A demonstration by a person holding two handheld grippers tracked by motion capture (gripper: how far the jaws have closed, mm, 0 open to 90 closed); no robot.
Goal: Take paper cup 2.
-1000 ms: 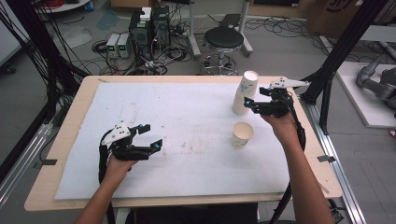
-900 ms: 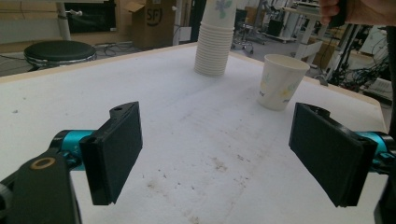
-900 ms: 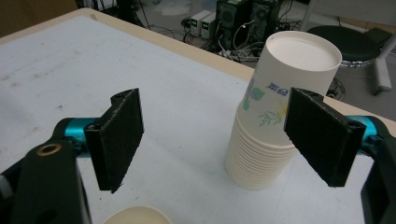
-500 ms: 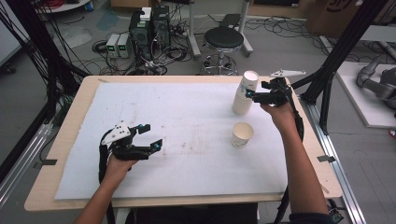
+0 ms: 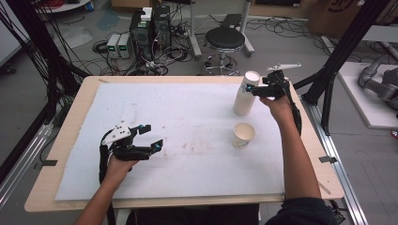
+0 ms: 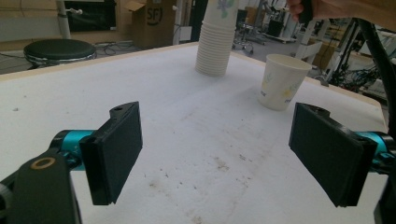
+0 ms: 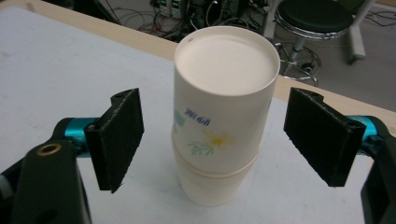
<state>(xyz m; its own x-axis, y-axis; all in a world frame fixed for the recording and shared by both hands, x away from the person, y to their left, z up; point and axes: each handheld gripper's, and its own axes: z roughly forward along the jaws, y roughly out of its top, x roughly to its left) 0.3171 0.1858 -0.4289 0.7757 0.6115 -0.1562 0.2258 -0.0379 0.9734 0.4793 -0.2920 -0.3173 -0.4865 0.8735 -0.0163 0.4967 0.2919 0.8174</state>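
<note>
A stack of upturned white paper cups (image 5: 246, 93) (image 7: 220, 116) (image 6: 215, 37) stands at the far right of the white mat. My right gripper (image 5: 257, 90) (image 7: 219, 140) is open, its jaws on either side of the stack's top cup without touching it. A single paper cup (image 5: 243, 135) (image 6: 283, 80) stands upright, mouth up, nearer to me than the stack. My left gripper (image 5: 149, 137) (image 6: 219, 154) hovers open over the mat's near left part, with nothing between its jaws.
The white mat (image 5: 187, 122) covers most of the wooden table (image 5: 70, 122). Beyond the far edge are a black stool (image 5: 225, 40), electronics boxes (image 5: 150, 23) and cables on the floor. A black frame post (image 5: 342, 51) rises at the right.
My right gripper has risen and moved toward the far edge, from beside the stack's middle to around its top cup. The left gripper has stayed still.
</note>
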